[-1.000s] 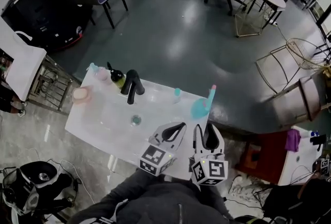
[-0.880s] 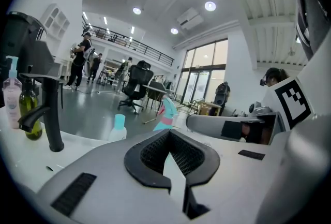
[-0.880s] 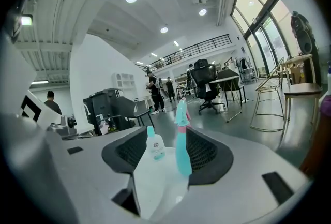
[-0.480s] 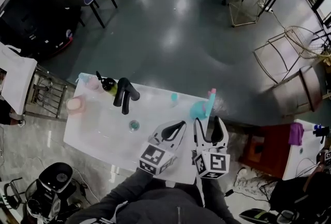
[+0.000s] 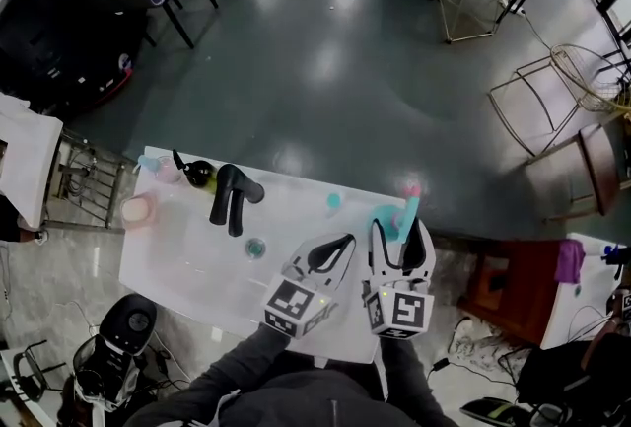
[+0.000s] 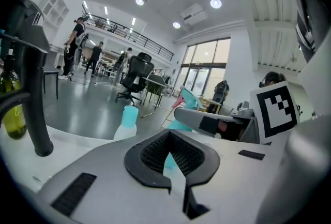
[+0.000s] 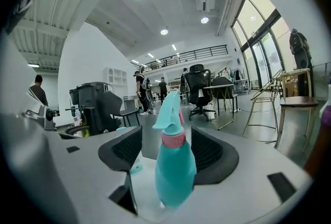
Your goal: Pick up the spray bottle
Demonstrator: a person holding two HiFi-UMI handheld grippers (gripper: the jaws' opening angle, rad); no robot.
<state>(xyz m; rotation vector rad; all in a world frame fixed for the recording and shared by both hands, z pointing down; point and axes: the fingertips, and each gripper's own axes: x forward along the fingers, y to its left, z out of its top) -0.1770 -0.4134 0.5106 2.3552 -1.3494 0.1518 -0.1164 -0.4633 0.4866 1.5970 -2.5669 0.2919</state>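
Observation:
The teal spray bottle (image 5: 386, 219), with a pink collar and teal trigger, stands upright near the table's right end. My right gripper (image 5: 398, 231) is open, one jaw on each side of the bottle's body. In the right gripper view the bottle (image 7: 175, 168) fills the gap between the dark pads (image 7: 122, 149), with a clear gap on the left side. My left gripper (image 5: 338, 246) sits just left of it, tips together, holding nothing. The left gripper view looks past those shut jaws (image 6: 168, 136) to the bottle's trigger (image 6: 188, 99).
On the white table (image 5: 187, 262) stand a black faucet-shaped item (image 5: 232, 195), a dark bottle with a yellow-green body (image 5: 198, 175), a pink cup (image 5: 138, 211) and a small teal-capped bottle (image 5: 334, 201). Chairs, round tables and people stand on the grey floor beyond.
My right gripper's jaws have spread wide and slid forward around the spray bottle. The left gripper has moved forward beside it, still shut.

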